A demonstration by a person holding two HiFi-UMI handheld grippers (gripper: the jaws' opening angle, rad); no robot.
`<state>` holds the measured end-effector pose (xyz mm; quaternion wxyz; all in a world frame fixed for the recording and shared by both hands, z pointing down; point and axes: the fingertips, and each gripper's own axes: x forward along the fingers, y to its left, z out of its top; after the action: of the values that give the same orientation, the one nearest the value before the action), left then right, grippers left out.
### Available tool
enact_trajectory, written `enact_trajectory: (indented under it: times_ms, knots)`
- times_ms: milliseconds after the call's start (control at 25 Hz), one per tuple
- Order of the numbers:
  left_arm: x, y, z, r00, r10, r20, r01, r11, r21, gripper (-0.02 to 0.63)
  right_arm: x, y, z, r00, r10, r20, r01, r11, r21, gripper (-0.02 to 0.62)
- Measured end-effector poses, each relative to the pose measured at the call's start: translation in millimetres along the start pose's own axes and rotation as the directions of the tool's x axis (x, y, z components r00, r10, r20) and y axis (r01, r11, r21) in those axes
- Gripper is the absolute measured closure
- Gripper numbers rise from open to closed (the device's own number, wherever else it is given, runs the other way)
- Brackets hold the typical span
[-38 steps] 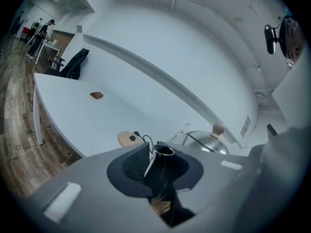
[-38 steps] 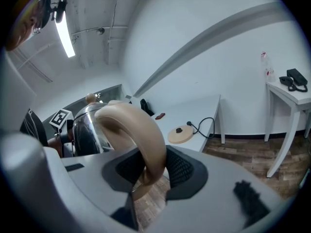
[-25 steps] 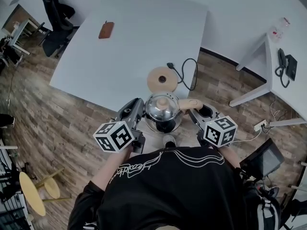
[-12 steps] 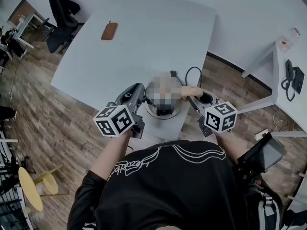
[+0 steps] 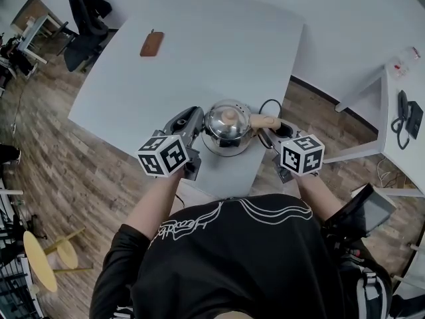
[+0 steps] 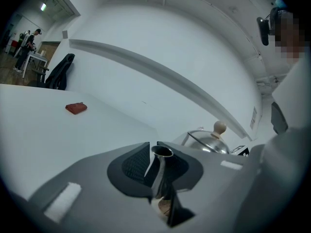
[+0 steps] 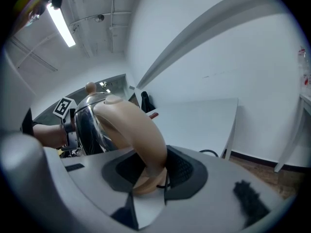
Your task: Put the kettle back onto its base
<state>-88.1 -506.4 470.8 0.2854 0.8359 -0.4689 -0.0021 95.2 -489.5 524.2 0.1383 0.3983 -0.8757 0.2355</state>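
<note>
A steel kettle (image 5: 226, 130) with a wooden lid knob (image 5: 230, 116) hangs over the near corner of the white table (image 5: 199, 52), held from both sides. My left gripper (image 5: 198, 123) is shut on its thin spout (image 6: 162, 171). The beige handle (image 5: 264, 121) sits in my right gripper (image 5: 269, 133), whose pads clamp it. In the right gripper view the handle (image 7: 138, 135) curves down between the jaws, and the shiny body (image 7: 87, 125) is at the left. The round wooden base is hidden under the kettle. Whether the kettle rests on it I cannot tell.
A black cord (image 5: 268, 105) loops on the table just right of the kettle. A brown case (image 5: 151, 44) lies far back on the table. A black office chair (image 5: 83, 18) stands at the back left, and a desk with a phone (image 5: 405, 111) at the right.
Both grippers have carried the kettle away from the person and over the table. The wooden base, visible beyond the kettle a second ago, is now covered by it.
</note>
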Motion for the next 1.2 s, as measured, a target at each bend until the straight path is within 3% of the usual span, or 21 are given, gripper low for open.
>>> enact_trajectory:
  times_ms: [680, 1200]
  knots:
    - [21, 24, -18, 1.0, -0.02, -0.007, 0.02, 0.999, -0.046, 0.552, 22, -17, -13, 0.999, -0.035, -0.039, 0.036, 0.999, 0.013, 0.468]
    - [22, 33, -29, 0.999, -0.022, 0.031, 0.025, 0.994, -0.103, 0.546, 28, -23, -17, 0.999, -0.044, -0.006, 0.044, 0.999, 0.017, 0.468]
